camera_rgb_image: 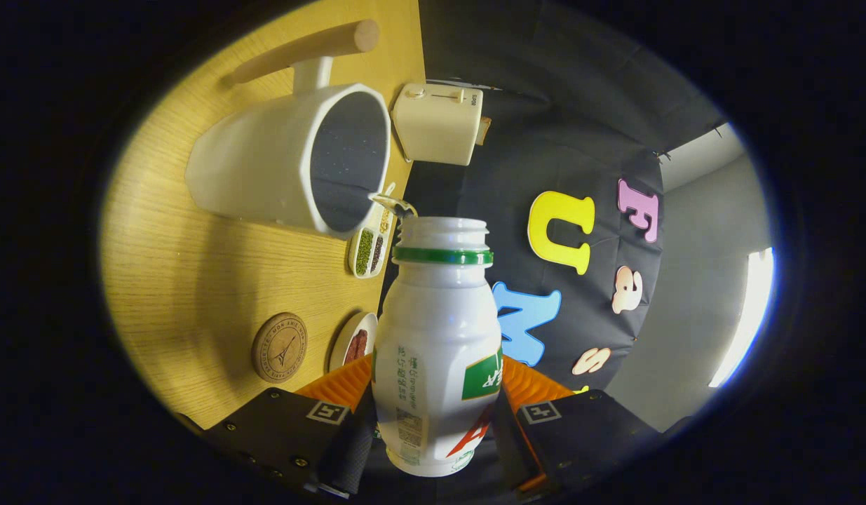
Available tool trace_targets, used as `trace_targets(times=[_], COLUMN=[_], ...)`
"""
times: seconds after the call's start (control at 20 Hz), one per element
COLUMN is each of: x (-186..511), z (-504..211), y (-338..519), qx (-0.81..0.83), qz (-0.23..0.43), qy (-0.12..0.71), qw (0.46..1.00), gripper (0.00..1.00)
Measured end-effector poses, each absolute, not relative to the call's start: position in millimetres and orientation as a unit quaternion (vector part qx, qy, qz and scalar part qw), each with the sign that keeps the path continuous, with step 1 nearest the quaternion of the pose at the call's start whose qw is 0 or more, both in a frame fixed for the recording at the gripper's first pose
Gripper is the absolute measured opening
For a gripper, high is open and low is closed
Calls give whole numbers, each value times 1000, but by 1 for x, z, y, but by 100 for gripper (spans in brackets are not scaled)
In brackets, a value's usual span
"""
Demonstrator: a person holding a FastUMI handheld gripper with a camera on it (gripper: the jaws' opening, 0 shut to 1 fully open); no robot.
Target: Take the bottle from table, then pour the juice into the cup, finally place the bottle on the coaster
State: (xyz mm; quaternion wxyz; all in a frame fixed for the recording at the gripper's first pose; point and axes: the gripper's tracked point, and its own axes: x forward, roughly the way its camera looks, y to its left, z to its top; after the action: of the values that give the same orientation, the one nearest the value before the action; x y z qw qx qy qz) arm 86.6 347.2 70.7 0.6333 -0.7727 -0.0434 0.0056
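Bottle (pixel 436 351) tipped sideways, mid-pour at the cup (pixel 292 158)

Gripper (pixel 433 414) is clamped on the bottle body, both fingers pressing its sides, cap off, mouth right at the cup's rim with a thin stream of juice (pixel 390 203) going in. So I'd call this step 2 of 3. Next up is probably righting the bottle, then swinging it over to the round wooden coaster (pixel 279 347) on the table (pixel 194 259) near the fingers. Watch the 2 snack dishes beside it, the long one with beans (pixel 369 251) and the small plate (pixel 353 342). Toaster (pixel 438 123) sits well beyond the cup, no bother.
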Motion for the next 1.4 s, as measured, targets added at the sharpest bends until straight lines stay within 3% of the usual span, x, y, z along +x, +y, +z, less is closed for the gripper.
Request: trace_targets(times=[1.4], x=[83], z=[84], y=[350], qx=[-818], qz=[-17], qy=[-65], qw=[571], gripper=[74])
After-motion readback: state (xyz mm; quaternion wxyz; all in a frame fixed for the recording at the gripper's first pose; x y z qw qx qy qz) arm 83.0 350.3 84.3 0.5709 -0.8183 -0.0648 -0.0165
